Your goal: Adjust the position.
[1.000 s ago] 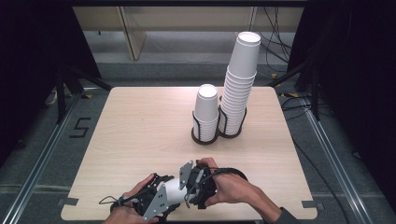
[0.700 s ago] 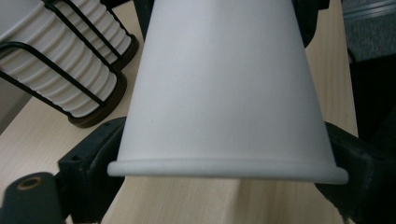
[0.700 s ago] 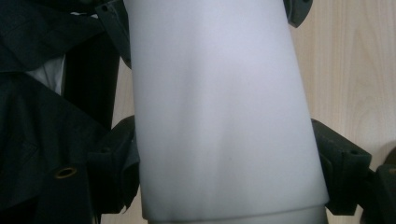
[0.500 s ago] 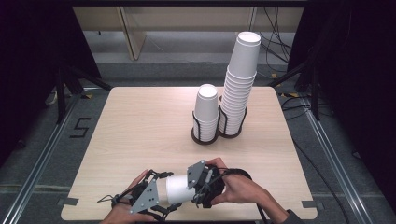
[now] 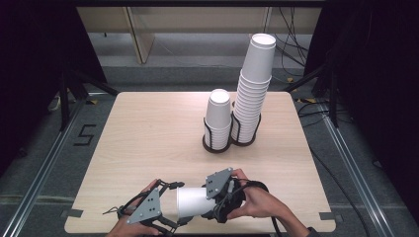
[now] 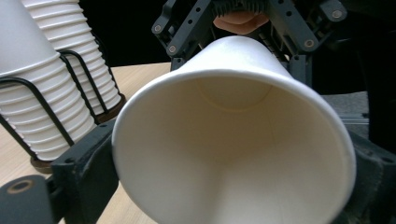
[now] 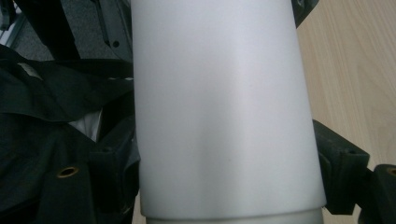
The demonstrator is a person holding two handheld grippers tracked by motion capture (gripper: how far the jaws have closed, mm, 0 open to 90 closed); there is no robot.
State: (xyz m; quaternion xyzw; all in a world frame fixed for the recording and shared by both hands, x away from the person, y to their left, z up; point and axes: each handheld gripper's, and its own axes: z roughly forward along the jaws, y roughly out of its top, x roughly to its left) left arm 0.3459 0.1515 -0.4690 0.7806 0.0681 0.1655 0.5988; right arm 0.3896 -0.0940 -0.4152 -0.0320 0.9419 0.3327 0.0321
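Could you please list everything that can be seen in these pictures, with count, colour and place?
held cup: 1, white paper, lying on its side between the two grippers at the near table edge
short stack: 1 stack of white cups, upside down, in the left ring of the rack
tall stack: 1 stack of white cups, upside down, in the right ring of the rack
rack: 1, black wire, two rings, table centre toward the right
table: 1, light wood
left gripper: 1, black with grey plate, at the cup's rim end, a jaw on each side
right gripper: 1, black with grey plate, shut on the cup's base end
hands: 2, at the bottom edge
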